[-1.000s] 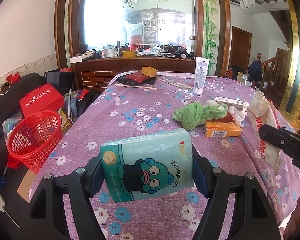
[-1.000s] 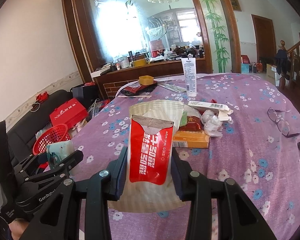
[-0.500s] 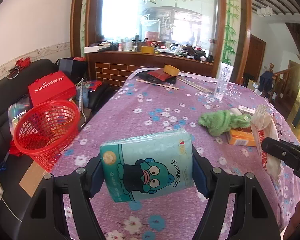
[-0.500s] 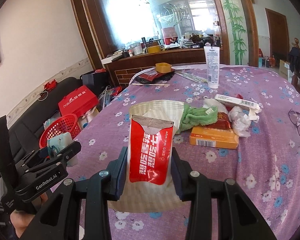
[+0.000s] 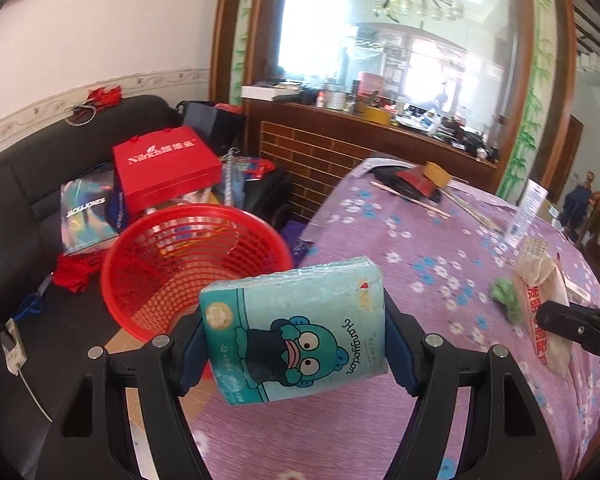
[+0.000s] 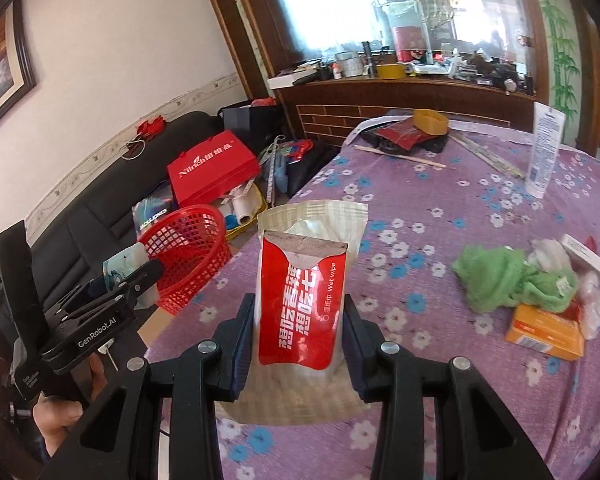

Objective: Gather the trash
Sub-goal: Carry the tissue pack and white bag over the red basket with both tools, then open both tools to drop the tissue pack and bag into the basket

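- Two pieces of trash are up at once: your left gripper (image 5: 296,336) is clamped on the teal tissue pack (image 5: 294,330), pads pressing its two short edges, so the pack hangs tilted between the jaws above the edge of the purple floral tablecloth (image 5: 440,264).
- Your right gripper (image 6: 298,330) is clamped on the red wet wipe pouch (image 6: 302,300) low on its sides, which keeps the pouch upright with its torn top standing clear ahead of the jaws.
- Ahead and to the left of both tools sits the red mesh basket (image 5: 180,268), down beside the table and below tool height. Judging by the task, that is where both loads belong, which would explain carrying them side by side toward that edge.
- Beyond your right gripper and off to its right, more likely trash waits on the table: a green cloth (image 6: 500,280), an orange box (image 6: 544,330) and some crumpled white wrapping.
- What the basket holds is hard to read through the mesh; only a few thin strands show inside.
- The pouch's lower end is hidden behind the right jaws, and the pale bag behind it may be part of the same pouch or a separate one; you cannot tell.
- Your hand on the left tool shows only partly at the right camera's corner.
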### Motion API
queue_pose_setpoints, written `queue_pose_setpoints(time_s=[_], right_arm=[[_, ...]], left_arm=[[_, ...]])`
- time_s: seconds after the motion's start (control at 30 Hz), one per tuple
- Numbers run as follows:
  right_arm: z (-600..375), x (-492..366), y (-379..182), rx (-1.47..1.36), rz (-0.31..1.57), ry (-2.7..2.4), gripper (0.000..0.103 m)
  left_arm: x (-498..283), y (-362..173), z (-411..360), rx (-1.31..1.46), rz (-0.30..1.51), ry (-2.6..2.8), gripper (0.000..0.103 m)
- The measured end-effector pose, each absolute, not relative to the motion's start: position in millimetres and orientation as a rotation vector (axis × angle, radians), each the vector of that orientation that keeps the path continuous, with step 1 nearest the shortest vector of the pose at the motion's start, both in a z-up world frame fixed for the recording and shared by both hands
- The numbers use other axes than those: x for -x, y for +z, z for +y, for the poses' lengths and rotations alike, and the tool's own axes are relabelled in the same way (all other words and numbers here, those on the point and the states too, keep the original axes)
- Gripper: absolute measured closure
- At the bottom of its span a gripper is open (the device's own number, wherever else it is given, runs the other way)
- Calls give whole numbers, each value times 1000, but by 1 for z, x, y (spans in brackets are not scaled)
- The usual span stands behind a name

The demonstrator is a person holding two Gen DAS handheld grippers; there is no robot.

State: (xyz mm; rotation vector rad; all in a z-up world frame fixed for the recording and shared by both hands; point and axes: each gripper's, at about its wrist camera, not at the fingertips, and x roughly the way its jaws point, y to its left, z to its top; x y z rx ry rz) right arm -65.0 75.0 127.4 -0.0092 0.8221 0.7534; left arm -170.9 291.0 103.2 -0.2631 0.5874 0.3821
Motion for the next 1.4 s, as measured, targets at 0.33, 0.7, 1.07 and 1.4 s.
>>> queue_pose_setpoints(time_s=[0.33, 0.7, 1.07, 1.4], right_arm=[[193, 41, 139, 62, 848, 922, 59], [299, 0, 121, 36, 928, 1048, 52], [247, -6, 124, -64, 902, 1025, 30], [118, 22, 107, -89, 884, 885, 30]], left_arm=[[168, 88, 393, 355, 619, 483, 31], [154, 70, 430, 359, 646, 513, 26], [164, 83, 409, 392, 601, 491, 13], [142, 89, 302, 248, 643, 319, 13]])
